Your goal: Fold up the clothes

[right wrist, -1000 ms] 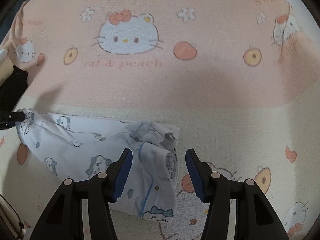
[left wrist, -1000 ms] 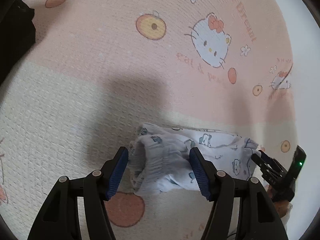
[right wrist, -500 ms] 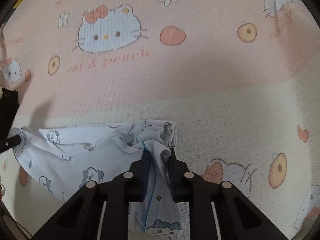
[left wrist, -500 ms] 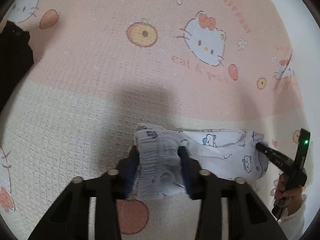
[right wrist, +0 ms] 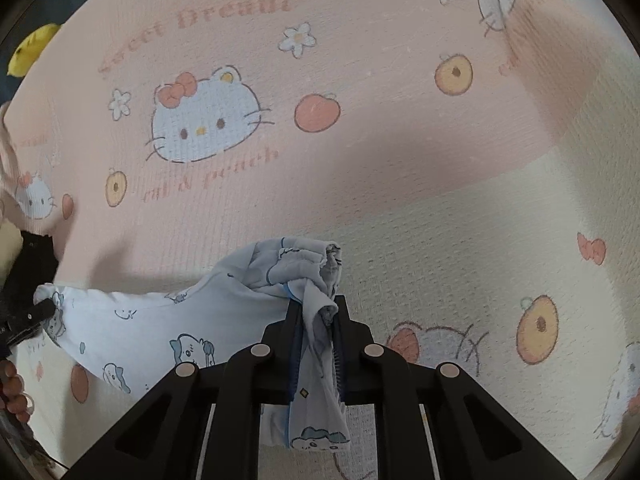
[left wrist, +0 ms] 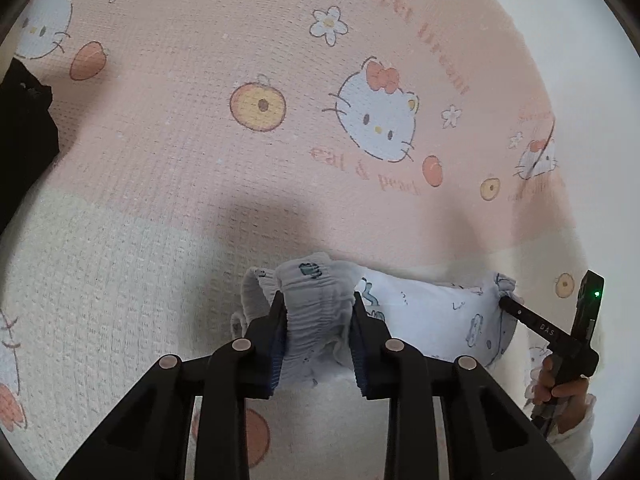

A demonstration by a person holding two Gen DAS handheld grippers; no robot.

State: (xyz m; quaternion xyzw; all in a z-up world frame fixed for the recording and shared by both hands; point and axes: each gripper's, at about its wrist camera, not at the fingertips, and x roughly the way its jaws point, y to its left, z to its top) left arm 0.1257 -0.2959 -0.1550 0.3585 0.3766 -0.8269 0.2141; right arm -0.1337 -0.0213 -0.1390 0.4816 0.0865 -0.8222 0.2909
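Your left gripper (left wrist: 319, 322) and right gripper (right wrist: 317, 338) clamp opposite ends of the printed garment (left wrist: 432, 312) (elastic waistband left), holding it taut above the blanket (left wrist: 200, 152) for folding.

A waffle-textured pink and cream blanket (left wrist: 168, 152) printed with cartoon cat faces, peaches and flowers covered nearly the whole scene.

Its far half was pink and its near half cream (right wrist: 500, 248), the two meeting in a straight band across the middle. Pink lettering (right wrist: 192, 16) ran along the far part, with a large white cat face with a red bow (right wrist: 200, 124) below it. A plain white surface (left wrist: 580, 80) showed past the blanket's right edge. A dark black cloth (left wrist: 24, 128) lay at the left edge, and a small yellow object (right wrist: 32, 48) sat at the far left. Soft grey shadows (left wrist: 264, 224) fell across the middle.
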